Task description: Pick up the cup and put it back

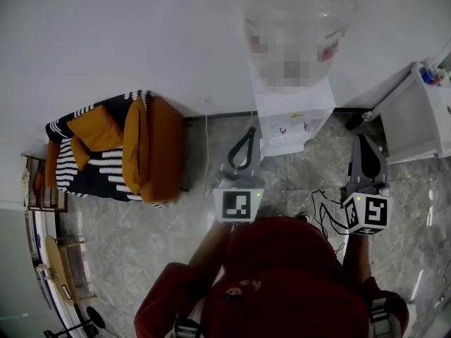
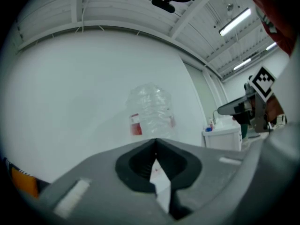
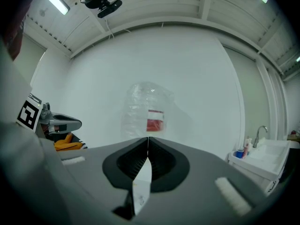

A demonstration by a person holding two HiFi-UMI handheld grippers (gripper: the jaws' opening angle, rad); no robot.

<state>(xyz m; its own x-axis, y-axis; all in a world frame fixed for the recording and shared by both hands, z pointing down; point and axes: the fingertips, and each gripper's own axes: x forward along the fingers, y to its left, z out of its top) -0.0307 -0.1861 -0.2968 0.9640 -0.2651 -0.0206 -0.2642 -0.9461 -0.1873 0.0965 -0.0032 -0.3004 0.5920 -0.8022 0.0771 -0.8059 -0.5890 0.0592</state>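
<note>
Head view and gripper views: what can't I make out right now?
Water bottle, head view: top cut by the edge, middle under a mosaic patch.
Dispenser front, gripper views: mostly hidden behind left hand-held gripper and right hand-held gripper, both shut.
Cup: in no view.
Bottles by the sink, right gripper view: too small to name.

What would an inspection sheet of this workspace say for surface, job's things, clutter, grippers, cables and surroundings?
Surface: marble floor; no table seen.
Job's things: cup, nothing seen.
Clutter: small items on the sink cabinet.
Grippers: left gripper and right gripper both shut, empty, aimed at the water dispenser.
Cables: black cable lying on the floor near the dispenser.
Surroundings: white wall, orange sofa at the person's left.
</note>
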